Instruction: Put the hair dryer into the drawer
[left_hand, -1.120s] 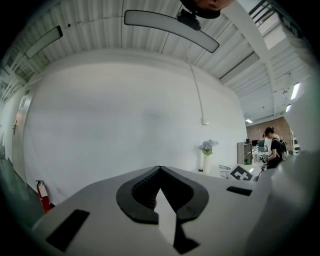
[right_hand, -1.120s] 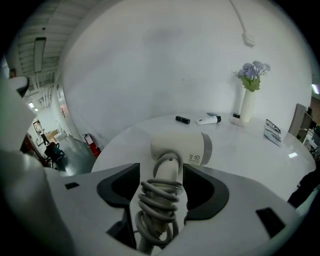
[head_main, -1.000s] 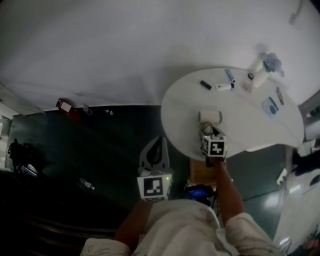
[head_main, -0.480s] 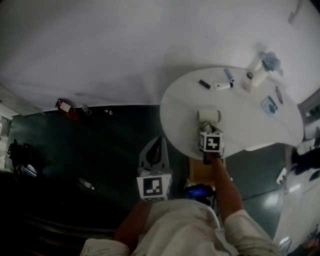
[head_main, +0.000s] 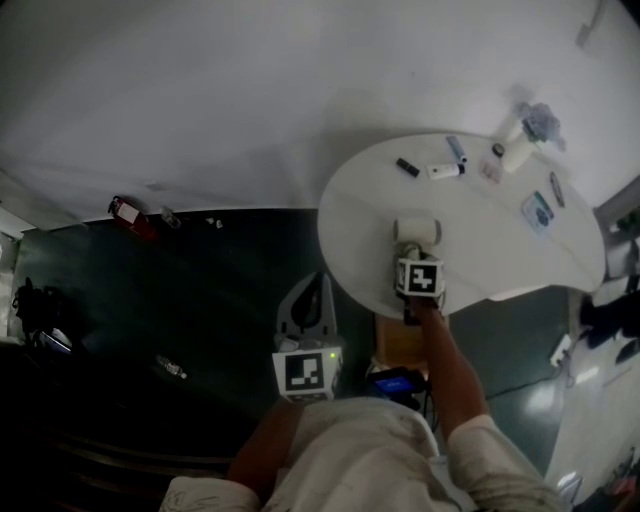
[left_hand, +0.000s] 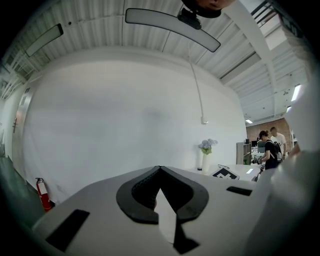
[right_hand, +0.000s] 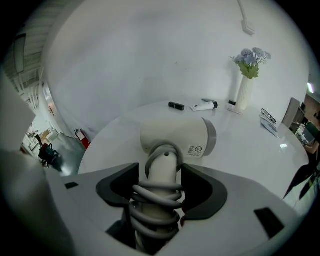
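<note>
Overhead, your right tool reached across the near edge of the round white tabletop, marker cube uppermost. Its 2 jaws were clamped on the handle of the hair dryer, with 1 dark pad pressed against each side. A grey cord was wound in several turns around that handle, between the jaws. The dryer's cream barrel lay crosswise beyond the tool's tips, over the near part of the tabletop, its grey-ringed end toward the right in the right gripper view. Whether it rested on the surface or hung just above it could not be told.

Your left tool was held over the dark floor, left of the tabletop and well apart from the hair dryer. Its jaws were closed tip to tip with nothing between them, and it pointed at the plain white wall.

Toward the far side of the tabletop lay a small black item and, near it, a white tube with a dark end. Farther right stood a white vase of pale flowers. A brown wooden unit showed below the tabletop's near edge, beside your right forearm. A red fire extinguisher was at the foot of the wall, and a small bottle lay on the floor.
</note>
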